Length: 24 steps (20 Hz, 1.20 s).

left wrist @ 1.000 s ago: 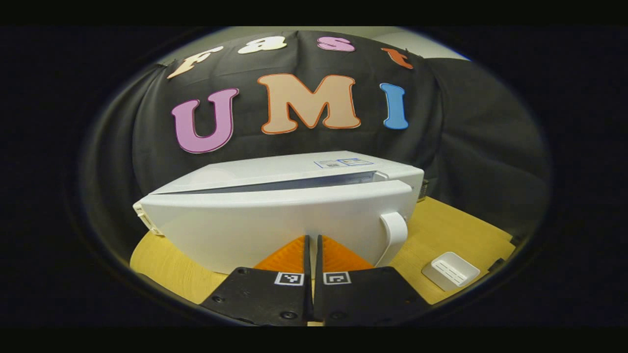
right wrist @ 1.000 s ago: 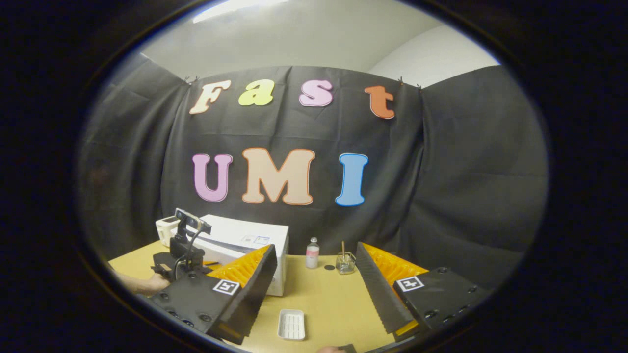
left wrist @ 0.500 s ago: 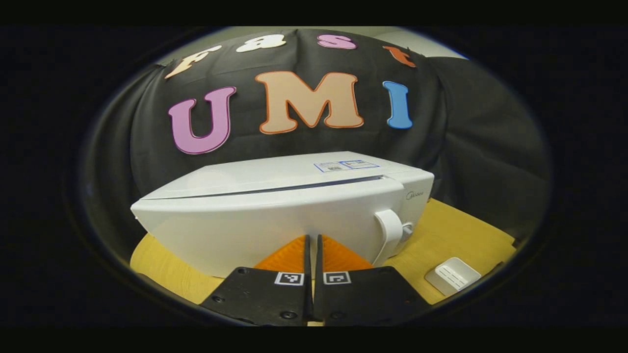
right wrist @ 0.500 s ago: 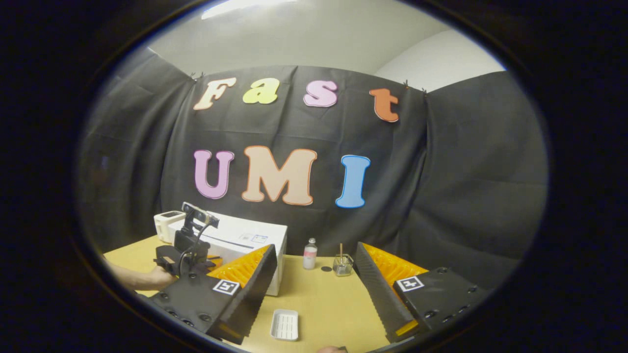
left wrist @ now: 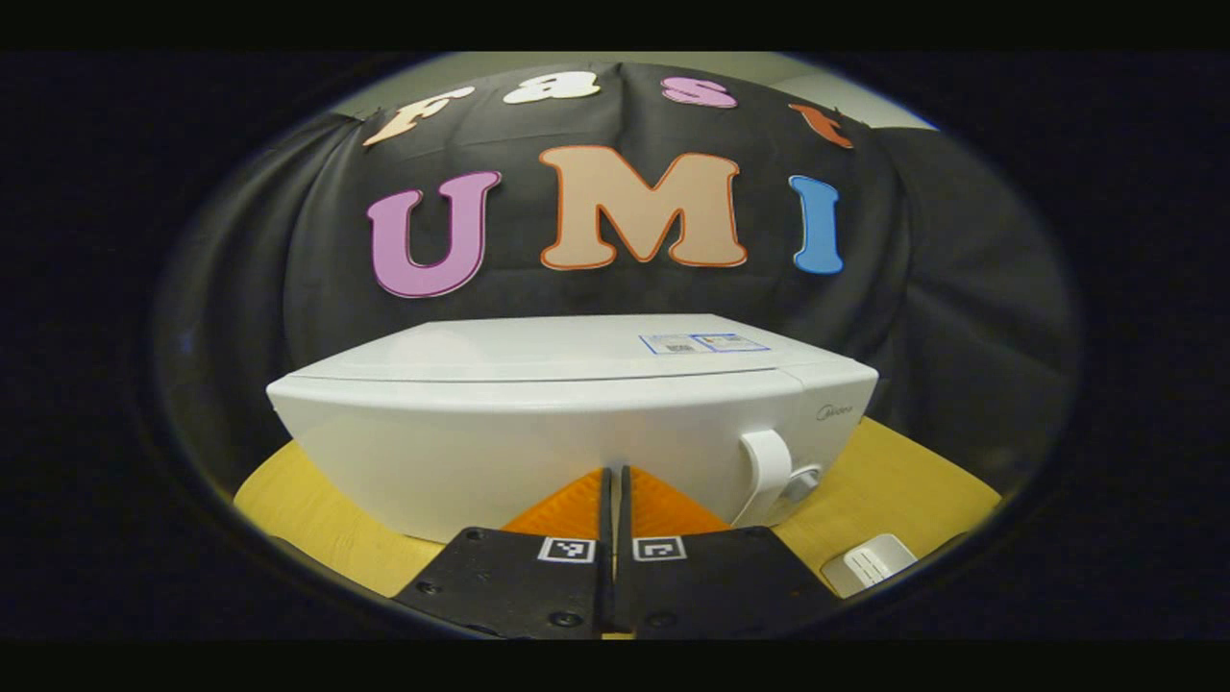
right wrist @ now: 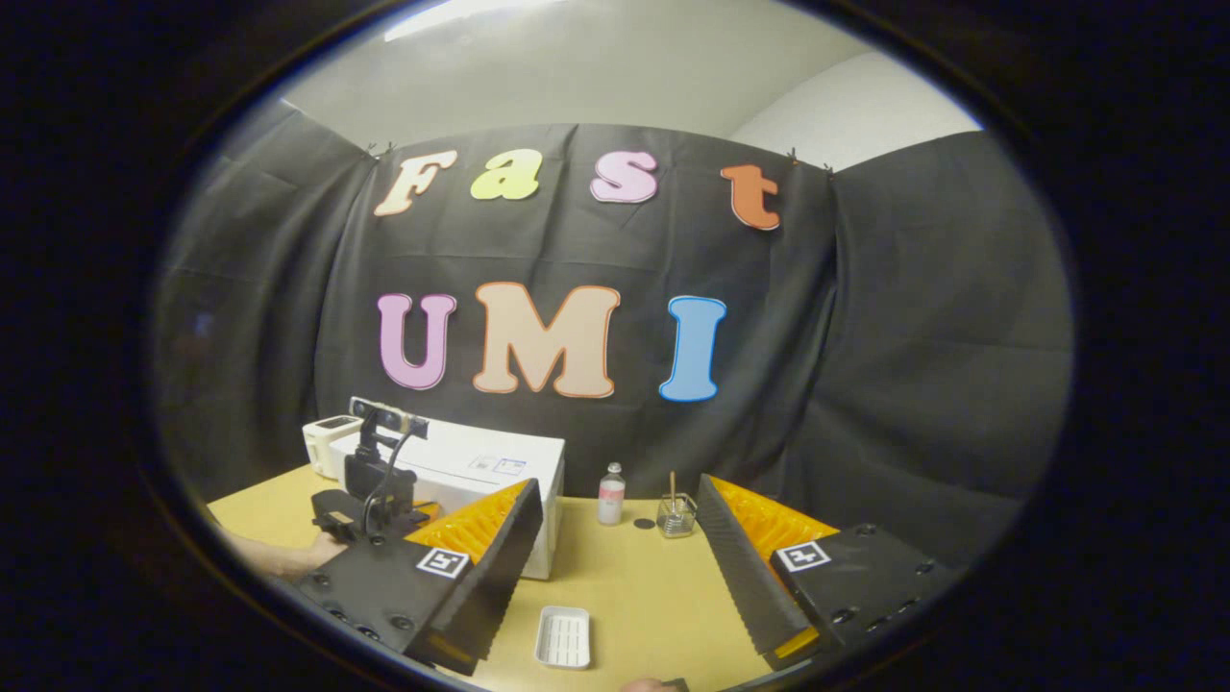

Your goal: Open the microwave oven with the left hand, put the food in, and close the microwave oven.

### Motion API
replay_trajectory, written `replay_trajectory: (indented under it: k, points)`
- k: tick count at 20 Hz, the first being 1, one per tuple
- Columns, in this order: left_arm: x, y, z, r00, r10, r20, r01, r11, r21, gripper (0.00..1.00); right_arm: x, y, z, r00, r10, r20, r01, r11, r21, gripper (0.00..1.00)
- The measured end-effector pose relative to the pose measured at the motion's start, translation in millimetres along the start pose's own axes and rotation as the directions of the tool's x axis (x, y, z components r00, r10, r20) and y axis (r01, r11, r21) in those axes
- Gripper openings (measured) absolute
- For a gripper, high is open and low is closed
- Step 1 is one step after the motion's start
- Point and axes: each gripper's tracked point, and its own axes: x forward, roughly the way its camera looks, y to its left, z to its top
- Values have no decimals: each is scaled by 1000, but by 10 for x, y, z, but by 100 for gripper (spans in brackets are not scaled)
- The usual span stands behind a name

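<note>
Left tool [left wrist: 612,481] pressed together at microwave [left wrist: 577,423] door; right tool [right wrist: 615,538] spread over table [right wrist: 634,586].

In the left gripper view, the microwave oven [left wrist: 577,423] stands on the table [left wrist: 903,471] at centre frame, its handle [left wrist: 769,463] toward the right. A small tray [left wrist: 870,564] lies at lower right on the table. In the right gripper view, the tray [right wrist: 564,636] lies at bottom centre, the microwave oven [right wrist: 500,476] left of centre, and a bottle [right wrist: 610,495] and glass jar [right wrist: 676,515] stand behind, near the wall.
</note>
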Motion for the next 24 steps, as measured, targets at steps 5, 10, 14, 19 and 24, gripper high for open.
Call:
replay_trajectory:
  k: [5, 10, 14, 19, 24]
  points:
    - [-56, -9, 18, 1000, -13, 2, 13, 999, 42, 1, -46, 51, 14, 1000, 8, 3, -8, 1000, -16, 99]
    - [-497, 90, 28, 999, -45, 26, 45, 999, 1, 0, -45, 100, 22, 1000, 10, 6, -10, 1000, -7, 93]
    - [-1016, 262, 270, 994, -48, 96, 44, 998, 49, 0, -6, 269, 54, 999, 37, 16, -37, 999, 8, 93]
    - [-1773, 428, 708, 981, -46, 190, 37, 998, 52, 0, 80, 600, 92, 996, 85, 36, -86, 996, 20, 93]
    - [-2400, 655, 1114, 963, -6, 268, -2, 1000, 31, 0, 118, 898, 169, 990, 125, 69, -127, 992, 25, 96]
